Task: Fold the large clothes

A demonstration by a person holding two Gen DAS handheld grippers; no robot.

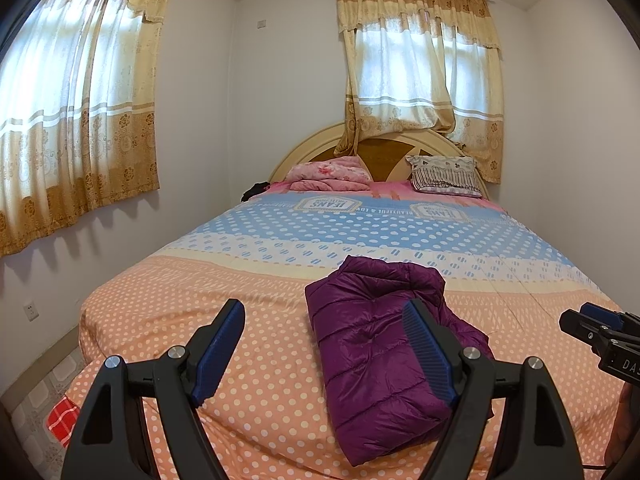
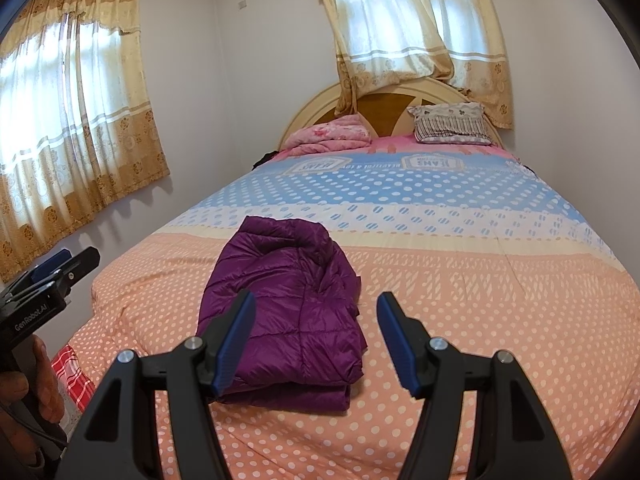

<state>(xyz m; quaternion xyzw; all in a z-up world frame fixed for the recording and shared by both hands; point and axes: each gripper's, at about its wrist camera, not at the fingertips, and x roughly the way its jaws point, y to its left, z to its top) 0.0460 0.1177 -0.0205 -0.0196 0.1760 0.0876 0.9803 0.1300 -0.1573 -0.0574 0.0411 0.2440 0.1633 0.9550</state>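
Observation:
A purple quilted down jacket lies folded into a compact bundle on the near part of the bed. It shows in the right wrist view too, the jacket resting on the orange dotted cover. My left gripper hovers open over the bed's near edge, its right finger in front of the jacket, nothing between the pads. My right gripper is open as well, held above the jacket's right side, gripping nothing. Each gripper appears at the edge of the other's view: the right gripper, the left gripper.
A pink folded blanket and a striped pillow lie at the headboard. Curtained windows are on the left and back walls. A red checked cloth lies on the floor at the left. A hand holds the left gripper.

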